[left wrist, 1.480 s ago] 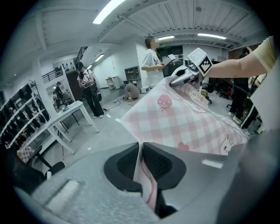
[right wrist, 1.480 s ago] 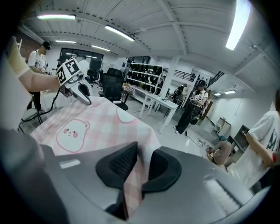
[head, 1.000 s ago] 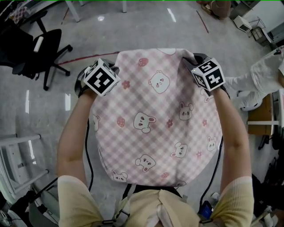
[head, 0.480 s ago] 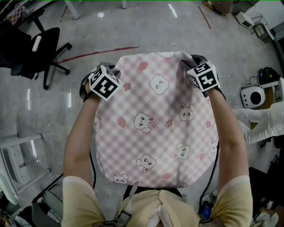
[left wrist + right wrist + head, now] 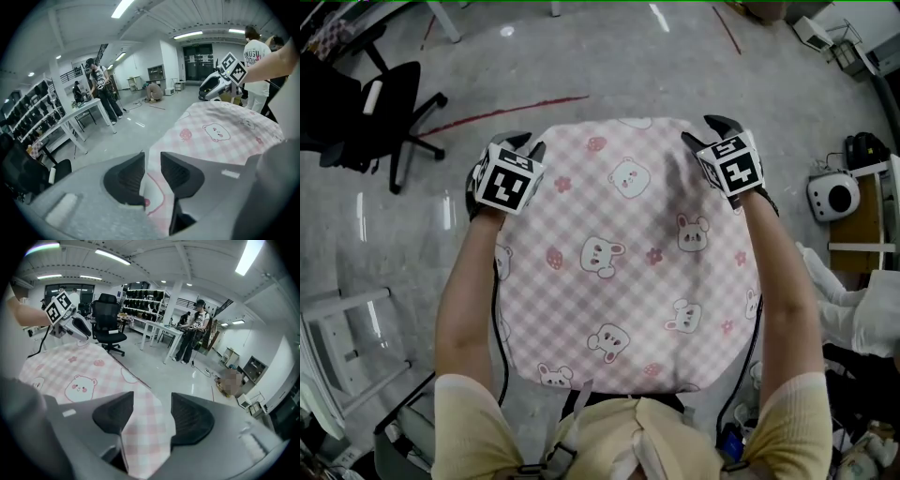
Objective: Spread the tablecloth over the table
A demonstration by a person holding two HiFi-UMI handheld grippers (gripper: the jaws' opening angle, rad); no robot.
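Observation:
The pink checked tablecloth (image 5: 619, 272), printed with bears and rabbits, lies spread flat in front of me; whatever is under it is hidden. My left gripper (image 5: 523, 145) is at its far left corner. In the left gripper view the left gripper (image 5: 152, 164) has its jaws a little apart, with the cloth (image 5: 225, 131) edge running loosely through the gap. My right gripper (image 5: 701, 131) is at the far right corner. The right gripper view shows the right gripper (image 5: 152, 413) with jaws wide apart and the cloth (image 5: 70, 371) corner lying slack between them.
Grey floor surrounds the cloth. A black office chair (image 5: 366, 103) stands at the far left and a white table frame (image 5: 337, 319) at the near left. A white device (image 5: 830, 197) sits on the floor at right. A person (image 5: 101, 89) stands by white tables (image 5: 84, 112).
The cloth has come down from a raised, sloping hold to lying level. Both pairs of jaws have widened, the right much more than the left.

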